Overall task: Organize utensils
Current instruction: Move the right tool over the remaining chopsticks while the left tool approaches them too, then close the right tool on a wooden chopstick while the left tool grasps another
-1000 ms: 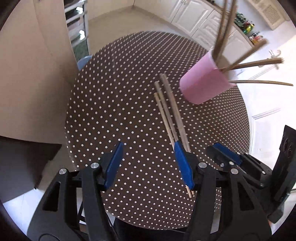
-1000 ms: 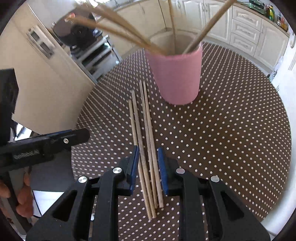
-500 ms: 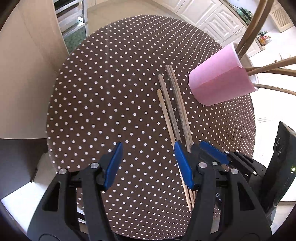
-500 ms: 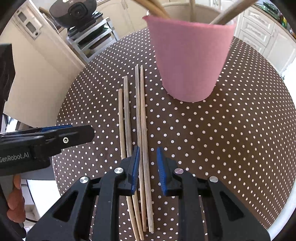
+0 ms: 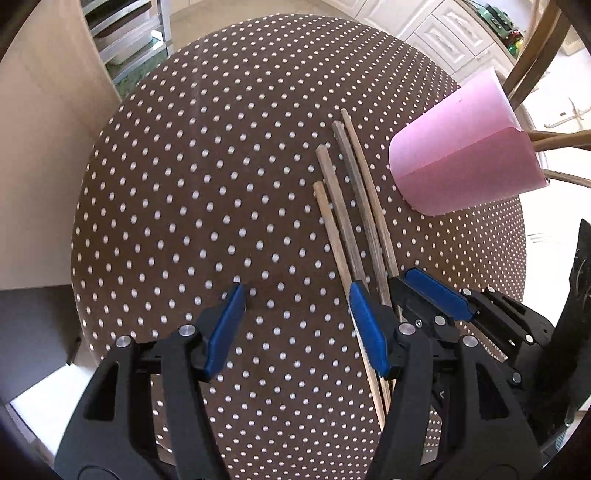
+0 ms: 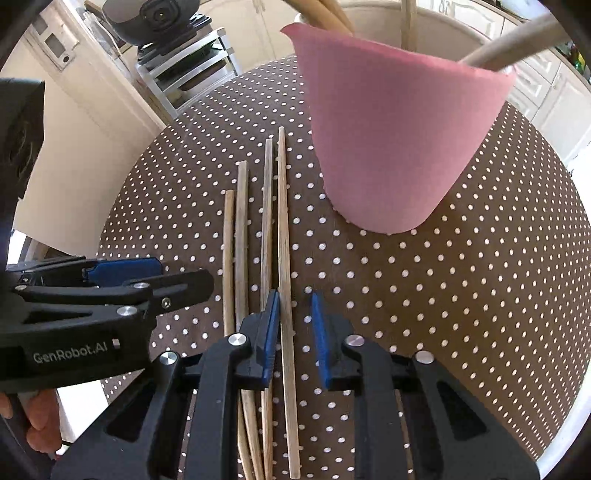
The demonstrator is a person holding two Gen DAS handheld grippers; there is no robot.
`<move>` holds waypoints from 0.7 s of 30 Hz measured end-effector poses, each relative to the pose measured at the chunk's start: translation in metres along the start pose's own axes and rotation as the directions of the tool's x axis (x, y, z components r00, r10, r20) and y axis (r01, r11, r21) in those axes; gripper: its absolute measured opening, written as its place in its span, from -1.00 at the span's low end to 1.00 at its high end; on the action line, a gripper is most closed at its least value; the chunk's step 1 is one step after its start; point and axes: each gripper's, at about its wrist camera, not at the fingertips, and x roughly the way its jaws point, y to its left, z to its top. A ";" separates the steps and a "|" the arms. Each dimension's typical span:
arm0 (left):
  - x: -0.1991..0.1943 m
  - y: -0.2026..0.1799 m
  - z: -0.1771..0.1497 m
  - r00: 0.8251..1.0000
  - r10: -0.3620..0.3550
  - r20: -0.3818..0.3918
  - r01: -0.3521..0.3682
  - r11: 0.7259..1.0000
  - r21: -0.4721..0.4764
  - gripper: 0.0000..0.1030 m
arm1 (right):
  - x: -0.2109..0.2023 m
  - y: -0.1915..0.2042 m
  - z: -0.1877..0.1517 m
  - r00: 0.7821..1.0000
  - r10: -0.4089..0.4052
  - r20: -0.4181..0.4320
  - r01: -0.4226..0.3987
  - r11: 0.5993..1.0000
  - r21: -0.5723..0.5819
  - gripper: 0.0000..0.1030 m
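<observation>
Several wooden chopsticks (image 5: 341, 221) (image 6: 263, 221) lie side by side on the brown dotted round table (image 5: 177, 192) (image 6: 480, 295), left of a pink cup (image 5: 465, 166) (image 6: 399, 129) that holds more wooden sticks. My right gripper (image 6: 295, 298) points steeply down over their near ends. Its jaws are closing with only the rightmost chopstick (image 6: 283, 229) between them; the left pad is at the stick, and a gap remains on the right. My left gripper (image 5: 297, 291) is open over bare cloth, its right finger above the leftmost sticks. The right gripper (image 5: 432, 291) sits just right of it.
A metal shelf rack (image 6: 184, 70) with a round camera (image 6: 159, 14) on top stands beyond the table's far edge. White kitchen cabinets (image 5: 436, 22) run along the back. A person's hand (image 6: 37, 424) holds the left gripper's handle. The table's near rim is close below both grippers.
Both grippers have come down and forward toward the chopsticks and cup. The right jaws have narrowed from spanning several sticks to just the rightmost one. The left jaws stay wide.
</observation>
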 end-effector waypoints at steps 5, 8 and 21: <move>0.008 -0.021 0.010 0.996 0.093 0.012 -0.094 0.993 0.077 0.15 | -0.001 -0.007 -0.002 1.000 0.027 -0.013 -0.026 0.999 0.038 -0.79; 0.011 -0.025 0.011 0.993 0.116 0.012 -0.117 0.988 0.101 0.26 | -0.004 -0.009 -0.005 0.999 0.034 -0.017 -0.033 0.998 0.055 -0.79; 0.012 -0.037 0.013 0.987 0.159 0.001 -0.158 0.981 0.115 0.15 | -0.009 -0.013 -0.006 0.999 0.043 -0.018 -0.042 0.998 0.050 -0.74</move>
